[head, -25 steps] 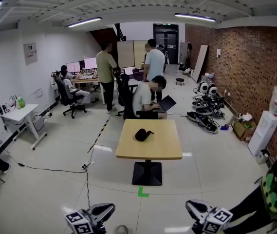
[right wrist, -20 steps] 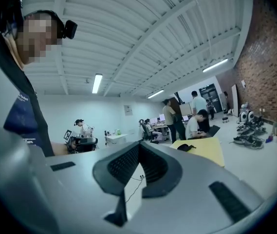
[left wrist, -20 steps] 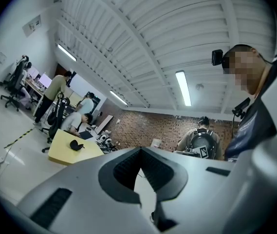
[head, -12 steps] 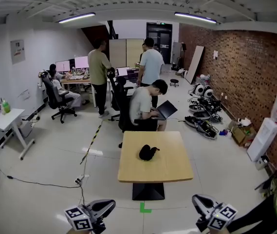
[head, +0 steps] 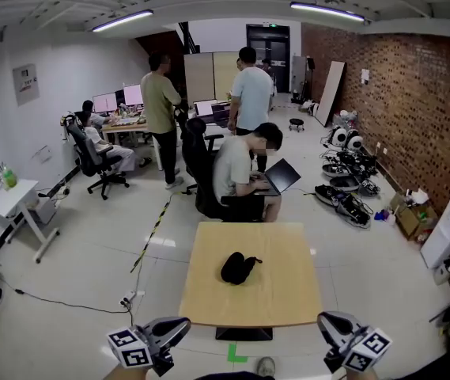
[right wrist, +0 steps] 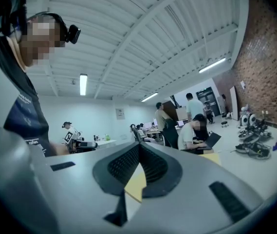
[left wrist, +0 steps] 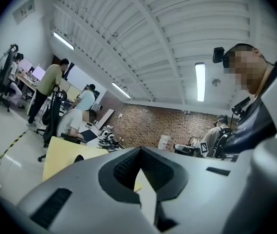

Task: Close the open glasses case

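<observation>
The black case (head: 239, 267) is seen at the centre of the frame, on the middle of the table (head: 288, 295), well apart from both grippers. The left gripper (head: 175, 328) and right gripper (head: 329, 324) are held at the lower edge, each clenched on nothing. The approach is judged the step in hand; next, the grippers must be brought across the table to the case so it can be pressed shut

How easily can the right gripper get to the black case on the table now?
Probably not yet: the right gripper hangs shut by the table's near edge, while the glasses case sits out in the middle. Nothing stands in between, so the way looks free.
</observation>
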### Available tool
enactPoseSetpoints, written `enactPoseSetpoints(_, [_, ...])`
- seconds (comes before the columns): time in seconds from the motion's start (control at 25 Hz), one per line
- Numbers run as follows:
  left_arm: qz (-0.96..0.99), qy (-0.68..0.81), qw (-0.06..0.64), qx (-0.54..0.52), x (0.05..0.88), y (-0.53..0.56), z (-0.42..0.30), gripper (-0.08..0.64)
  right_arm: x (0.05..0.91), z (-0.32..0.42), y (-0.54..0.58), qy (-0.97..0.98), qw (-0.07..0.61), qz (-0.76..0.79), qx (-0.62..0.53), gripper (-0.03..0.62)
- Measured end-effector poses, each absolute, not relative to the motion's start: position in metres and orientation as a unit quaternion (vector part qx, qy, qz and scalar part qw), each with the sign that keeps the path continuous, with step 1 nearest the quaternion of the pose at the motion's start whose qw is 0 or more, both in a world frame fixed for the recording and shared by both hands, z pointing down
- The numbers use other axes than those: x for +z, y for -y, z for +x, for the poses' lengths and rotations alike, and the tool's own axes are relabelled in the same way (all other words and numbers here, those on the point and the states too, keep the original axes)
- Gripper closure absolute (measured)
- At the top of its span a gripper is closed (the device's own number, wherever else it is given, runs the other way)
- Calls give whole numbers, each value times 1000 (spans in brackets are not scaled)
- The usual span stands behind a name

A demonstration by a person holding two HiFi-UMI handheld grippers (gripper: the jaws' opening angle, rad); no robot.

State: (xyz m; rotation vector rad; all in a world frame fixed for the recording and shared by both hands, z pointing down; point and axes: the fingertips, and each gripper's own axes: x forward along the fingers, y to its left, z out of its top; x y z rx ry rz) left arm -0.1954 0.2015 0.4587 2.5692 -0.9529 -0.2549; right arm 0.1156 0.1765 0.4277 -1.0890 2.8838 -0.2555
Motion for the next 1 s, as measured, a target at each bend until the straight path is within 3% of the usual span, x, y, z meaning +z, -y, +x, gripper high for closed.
enactPoseSetpoints(0.24, [889, 385, 221, -112, 450, -91, -138, 568, 408, 156, -35, -956, 27, -280, -81, 604])
enactPoseSetpoints(0.68, [867, 429, 226, 116, 527, 42, -97, 553, 440, 183, 70, -961, 28, -252, -112, 604])
enactPoseSetpoints(0.88, [863, 389, 252, 198, 581, 93, -90, 374, 440, 185, 80, -952, 4, -286, -109, 604])
enactPoseSetpoints(1.0, [853, 373, 289, 225, 613, 117, -99, 201, 432, 170, 80, -944, -6, -312, -110, 604])
